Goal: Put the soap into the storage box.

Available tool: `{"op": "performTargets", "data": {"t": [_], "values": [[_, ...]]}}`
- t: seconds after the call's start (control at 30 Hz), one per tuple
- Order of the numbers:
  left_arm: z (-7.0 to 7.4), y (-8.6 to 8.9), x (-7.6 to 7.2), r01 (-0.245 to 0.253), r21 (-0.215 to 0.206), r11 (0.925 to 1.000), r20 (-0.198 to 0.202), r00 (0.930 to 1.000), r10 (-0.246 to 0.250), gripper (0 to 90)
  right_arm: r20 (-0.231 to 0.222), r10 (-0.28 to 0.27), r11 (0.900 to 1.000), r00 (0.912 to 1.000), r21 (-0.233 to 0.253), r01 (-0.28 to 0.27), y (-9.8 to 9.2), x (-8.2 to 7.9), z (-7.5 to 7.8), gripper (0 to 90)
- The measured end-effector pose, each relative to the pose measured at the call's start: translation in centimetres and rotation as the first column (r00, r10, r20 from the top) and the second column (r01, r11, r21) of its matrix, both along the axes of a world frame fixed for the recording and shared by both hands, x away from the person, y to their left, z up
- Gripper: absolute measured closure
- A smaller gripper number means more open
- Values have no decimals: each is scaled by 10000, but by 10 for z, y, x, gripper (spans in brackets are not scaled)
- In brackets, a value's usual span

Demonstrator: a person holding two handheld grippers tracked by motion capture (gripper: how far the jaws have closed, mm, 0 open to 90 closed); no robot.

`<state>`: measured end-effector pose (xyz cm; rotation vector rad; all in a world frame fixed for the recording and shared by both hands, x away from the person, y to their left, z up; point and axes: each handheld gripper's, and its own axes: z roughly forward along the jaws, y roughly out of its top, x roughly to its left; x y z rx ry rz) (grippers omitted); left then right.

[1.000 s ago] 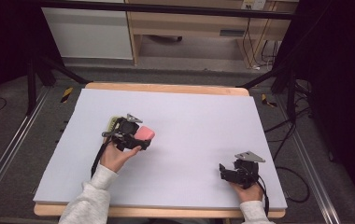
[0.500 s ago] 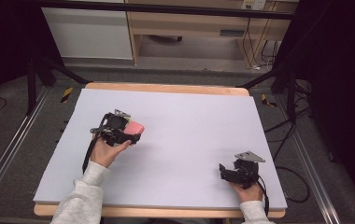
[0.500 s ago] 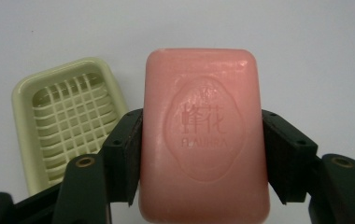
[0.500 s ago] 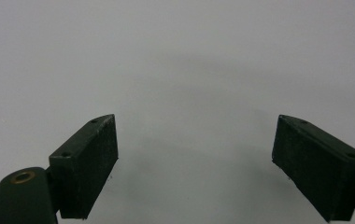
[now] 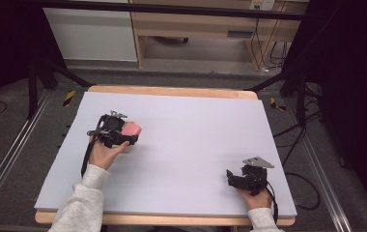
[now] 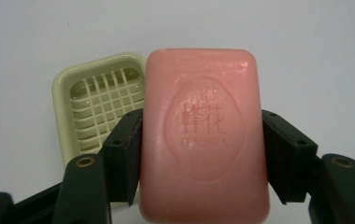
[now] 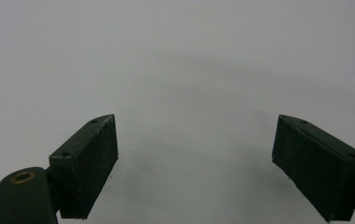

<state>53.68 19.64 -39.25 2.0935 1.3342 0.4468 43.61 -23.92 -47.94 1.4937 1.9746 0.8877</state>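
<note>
A pink soap bar (image 6: 203, 135) with an embossed stamp is clamped between the jaws of my left gripper (image 6: 202, 154), held above the table. Just behind and left of it lies a pale yellow soap dish (image 6: 96, 107) with a slotted grid floor, partly hidden by the bar. In the high view the left gripper (image 5: 123, 133) holds the pink bar (image 5: 132, 129) at the table's left, and the dish is mostly hidden beneath it. My right gripper (image 5: 233, 178) rests near the front right corner, open, with nothing between its pads (image 7: 89, 163).
The white tabletop (image 5: 196, 135) has a wooden rim. Beyond its far edge stand a wooden shelf unit (image 5: 196, 29) and a white cabinet (image 5: 90, 29). Black tripod legs and cables lie on the floor at both sides.
My left gripper has carried the soap bar leftward and away from me across the table. The right gripper has stayed still.
</note>
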Motion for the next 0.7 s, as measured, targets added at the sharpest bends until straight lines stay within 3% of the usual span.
{"op": "performTargets", "data": {"t": [0.7], "values": [[-10,16,21,-819,-223,9964,-39,9966,819,373,27,84,10000,10000,6,-84,0,0,0,146]]}}
